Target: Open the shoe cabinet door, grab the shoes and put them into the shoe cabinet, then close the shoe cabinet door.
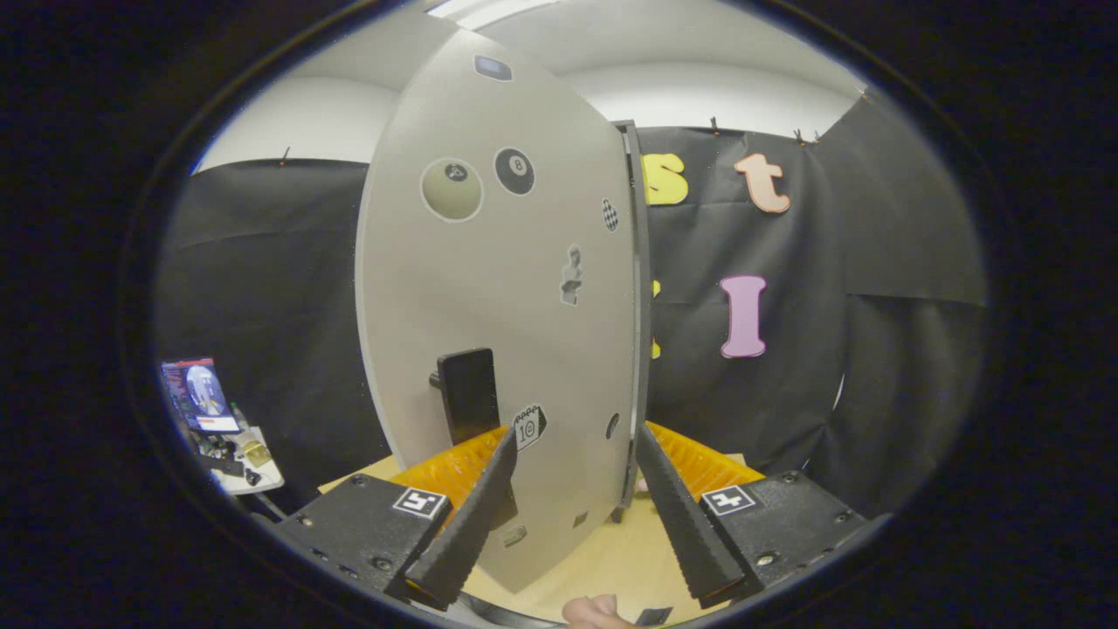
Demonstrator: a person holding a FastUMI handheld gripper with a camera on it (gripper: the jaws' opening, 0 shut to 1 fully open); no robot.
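The grey shoe cabinet door [489, 288], dotted with stickers, stands upright right in front of me, seen at an angle. Its thin edge [639, 306] runs down between my fingers. A black handle [467, 393] sticks out of the door's face, just above and beside my left fingertip [498, 454]. My gripper [574, 441] is open, with the left finger in front of the door's face and the right finger [655, 454] past the door's edge. Neither finger presses on the door.
The door stands over a light wooden tabletop [611, 550]. A person's hand [596, 610] shows just under the gripper. Far to the left a small white side table [249, 472] carries a lit screen [199, 395] and small items. Black cloth walls surround the booth.
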